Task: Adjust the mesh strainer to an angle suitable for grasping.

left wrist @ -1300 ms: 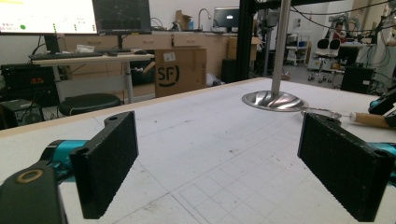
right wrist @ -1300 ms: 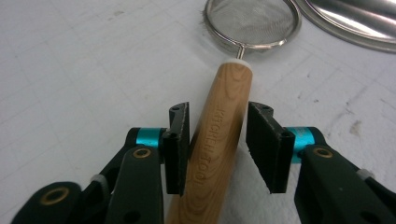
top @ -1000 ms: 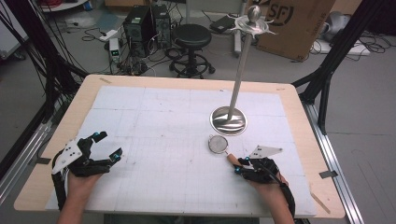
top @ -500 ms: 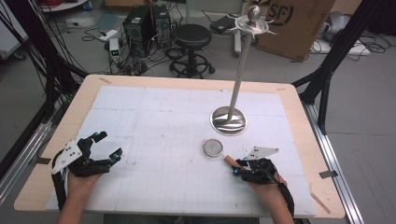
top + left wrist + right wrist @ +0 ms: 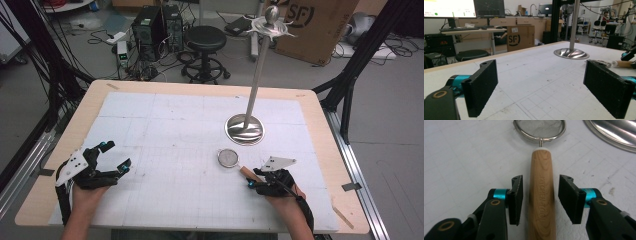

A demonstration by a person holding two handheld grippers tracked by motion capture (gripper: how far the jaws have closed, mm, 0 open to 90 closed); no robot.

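So the right gripper (image 5: 540, 200) has its two black jaws spread a bit, one on each side of the light wooden handle of the small round wire-mesh strainer (image 5: 541, 202). There's a thin gap on both sides, so nothing is actually clamped. The handle runs straight out between the pads, and the mesh bowl sits just past the jaw tips, flat on the white gridded mat (image 5: 175, 130). Slightly beyond the bowl and off to the right of the jaws is the shiny round metal base of the tall steel stand (image 5: 244, 129), close to the strainer but not touching it as far as I can see. Its pole goes straight up from there, so that's the one thing crowding this side.

The left gripper (image 5: 539, 87) is wide open with nothing between its pads, sitting low on the mat, well apart from the strainer. Ahead of its jaws it's all bare mat until the stand base, far off to the right.

Both hands are near the person's edge of the light wooden table (image 5: 320, 107). There's plenty of open mat between the two grippers and ahead toward the far edge.
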